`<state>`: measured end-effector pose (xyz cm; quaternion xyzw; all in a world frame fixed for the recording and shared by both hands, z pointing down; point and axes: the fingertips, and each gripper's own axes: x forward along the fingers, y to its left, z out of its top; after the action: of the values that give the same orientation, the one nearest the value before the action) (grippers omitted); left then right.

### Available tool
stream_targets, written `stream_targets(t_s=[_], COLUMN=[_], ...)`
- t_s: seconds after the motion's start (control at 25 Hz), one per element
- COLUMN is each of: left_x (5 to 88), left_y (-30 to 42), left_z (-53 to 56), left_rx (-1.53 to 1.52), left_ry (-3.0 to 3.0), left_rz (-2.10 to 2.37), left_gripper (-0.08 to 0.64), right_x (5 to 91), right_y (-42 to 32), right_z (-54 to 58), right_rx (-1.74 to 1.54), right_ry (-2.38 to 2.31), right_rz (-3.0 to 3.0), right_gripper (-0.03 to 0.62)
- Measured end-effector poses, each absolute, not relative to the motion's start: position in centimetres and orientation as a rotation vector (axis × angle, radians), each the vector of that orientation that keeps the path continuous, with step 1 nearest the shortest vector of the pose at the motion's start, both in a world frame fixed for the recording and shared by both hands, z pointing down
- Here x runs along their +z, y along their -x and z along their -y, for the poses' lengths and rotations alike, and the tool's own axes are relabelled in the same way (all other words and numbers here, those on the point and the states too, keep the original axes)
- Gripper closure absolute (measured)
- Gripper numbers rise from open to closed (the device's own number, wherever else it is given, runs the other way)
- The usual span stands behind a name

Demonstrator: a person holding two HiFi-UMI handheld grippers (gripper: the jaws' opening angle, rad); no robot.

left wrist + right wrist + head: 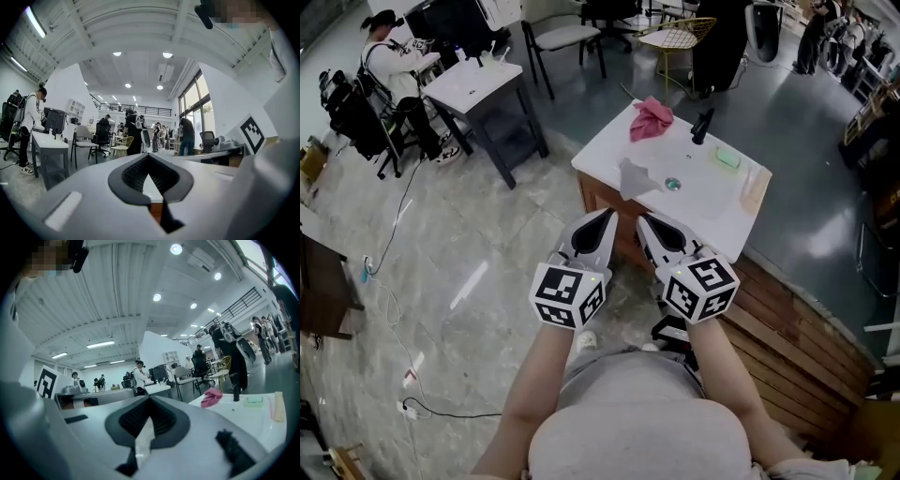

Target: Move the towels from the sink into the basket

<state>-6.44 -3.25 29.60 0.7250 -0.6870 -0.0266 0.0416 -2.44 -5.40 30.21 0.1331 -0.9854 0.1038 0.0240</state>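
Both bare forearms reach forward from the person's grey-shirted body, close together. Each hand holds its tool level, nose toward the white sink counter (609, 150). The left gripper (607, 217) and the right gripper (644, 221) sit side by side just short of the counter's near edge, over its brown wooden base (598, 201). Their tips are near each other but apart. Each carries a white cube with black square markers at its rear, the left cube (570, 293) and the right cube (700, 286), both on the side away from the counter.

In the left gripper view the dark ribbed pads meet at their tips, with nothing caught between them. The right gripper view shows the same: its jaws are pressed together and empty.

On the white sink counter, a crumpled pink towel (652, 117) lies at the far left corner. A flat grey towel (635, 178) lies at the near left, just beside the round metal drain (672, 184) in the shallow basin. I cannot tell whether the grey towel lies in the basin or on its rim. A black tap (702, 126) stands at the counter's far edge, near the pink towel. A pale green block (727, 157) rests toward the counter's right, and a long beige piece (755, 190) lies along its right edge.
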Motion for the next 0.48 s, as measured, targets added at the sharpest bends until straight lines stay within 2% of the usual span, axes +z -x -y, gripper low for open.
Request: stream_targets(t_s=[0.48], left_x=[29.8], left_y=[1.5], left_z=[5.1], left_rx=[-0.099], left_ry=[-2.152], left_rz=[2.199], left_gripper=[0.557], right_x=[30.5], right_y=[-2.1], right_z=[7.4], right_rx=[0.258], right_ry=[-0.319], right_rz=[3.054], right_gripper=[0.574])
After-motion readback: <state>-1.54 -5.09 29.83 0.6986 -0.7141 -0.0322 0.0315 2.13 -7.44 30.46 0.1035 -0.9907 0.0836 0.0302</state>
